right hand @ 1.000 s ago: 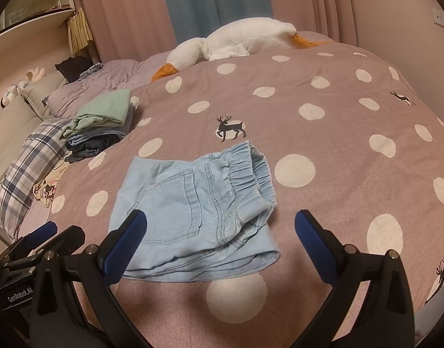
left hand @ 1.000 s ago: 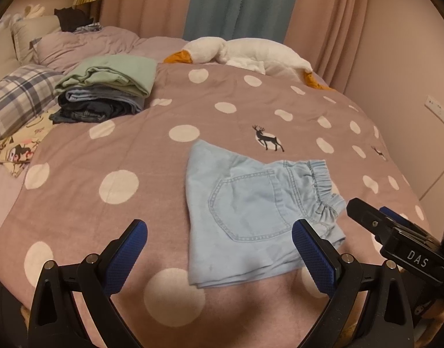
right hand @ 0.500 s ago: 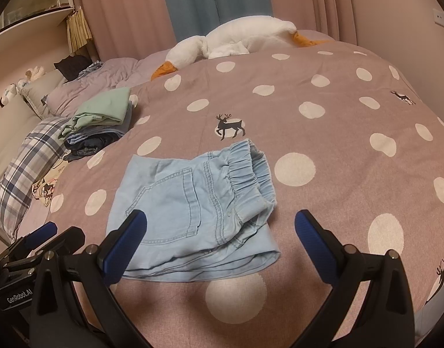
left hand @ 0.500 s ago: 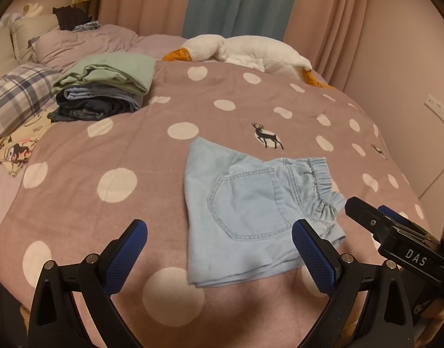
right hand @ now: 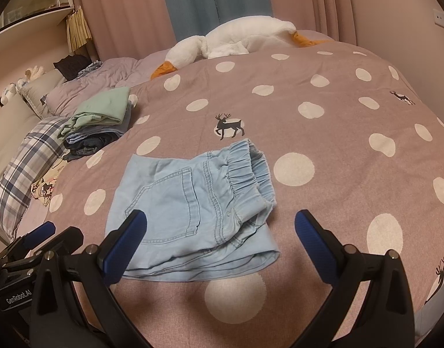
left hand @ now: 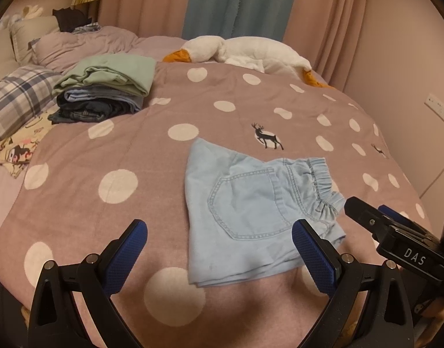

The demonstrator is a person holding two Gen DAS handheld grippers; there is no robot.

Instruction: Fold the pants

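- The folded light blue denim pants (left hand: 251,211) lie flat on the pink dotted bed cover (left hand: 106,150).
- The left tool (left hand: 219,245) is released, empty, pants just ahead, toward its right finger.
- The right tool (right hand: 220,239) is released too, pants ahead toward its left finger.

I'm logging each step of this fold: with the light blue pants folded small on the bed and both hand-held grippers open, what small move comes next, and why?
Probably lower the right hand-held gripper onto the folded light blue pants to grip the near edge. The pants lie compact, both hand-held grippers are open and empty, and a stack of folded clothes waits at the far left, so carrying them there seems likely. The left hand-held gripper could steady the other side.
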